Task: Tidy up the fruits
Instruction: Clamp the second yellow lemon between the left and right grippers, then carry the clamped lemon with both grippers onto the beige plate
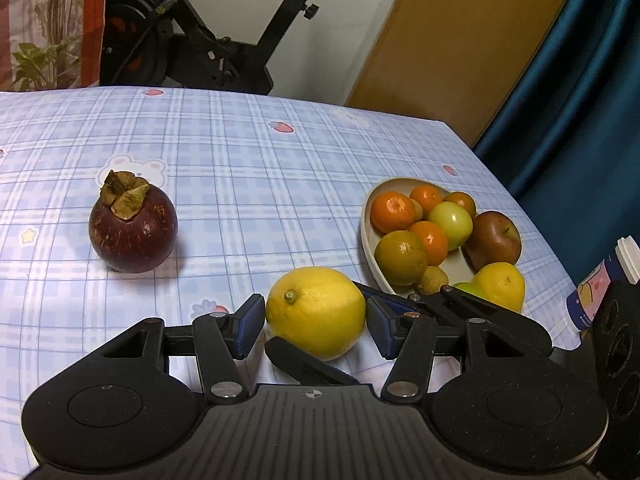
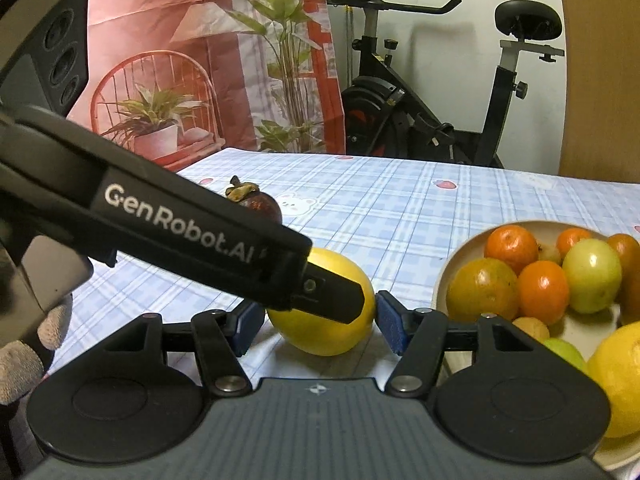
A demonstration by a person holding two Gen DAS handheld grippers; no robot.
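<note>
A yellow lemon sits low over the blue checked tablecloth, and I cannot tell whether it rests on it. My left gripper is shut on it, a blue pad against each side. My right gripper grips the same lemon from another angle, its pads at the lemon's sides. One left finger crosses the front of the lemon in the right wrist view. A dark purple mangosteen stands alone to the left. A cream bowl at the right holds several fruits.
The bowl contains oranges, a green fruit, a red apple and another lemon. A small bottle stands by the table's right edge. An exercise bike is behind the table. A gloved hand holds the left gripper.
</note>
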